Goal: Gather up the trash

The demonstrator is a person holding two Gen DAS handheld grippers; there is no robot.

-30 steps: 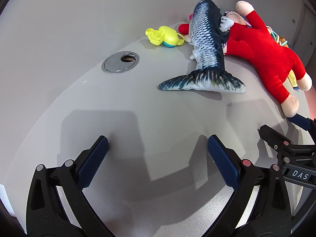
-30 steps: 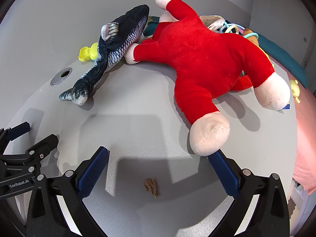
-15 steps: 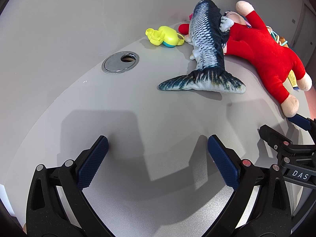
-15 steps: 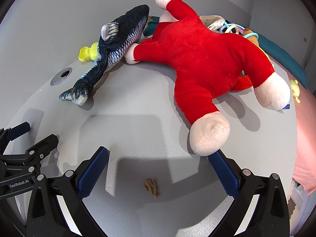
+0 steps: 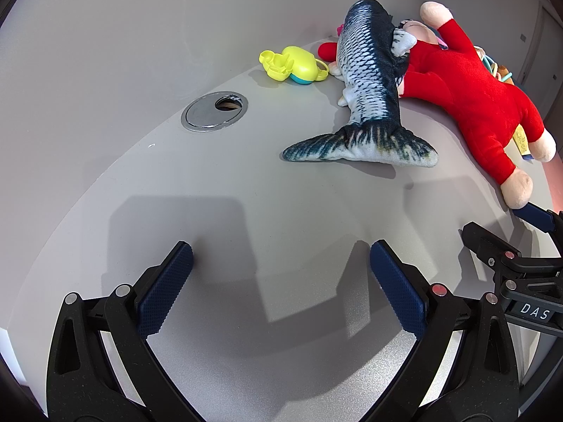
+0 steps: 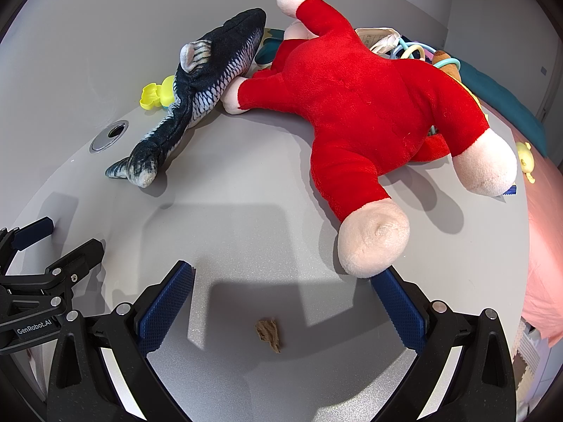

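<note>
A small brown crumpled scrap of trash (image 6: pixel 268 334) lies on the grey table (image 6: pixel 246 190), between and just behind the fingertips of my right gripper (image 6: pixel 281 277). The right gripper is open and empty, hovering over the scrap. Its right fingertip is next to the foot of a red plush doll (image 6: pixel 359 105). My left gripper (image 5: pixel 281 256) is open and empty over bare table, to the left of the right gripper. The scrap is not visible in the left wrist view.
A plush fish (image 5: pixel 366 81) lies beside the red doll (image 5: pixel 471 98). A yellow-green plastic toy (image 5: pixel 292 65) and a metal cable grommet (image 5: pixel 214 110) sit near the wall. More toys and a white wrapper (image 6: pixel 383 37) lie behind the doll. The table edge runs on the right.
</note>
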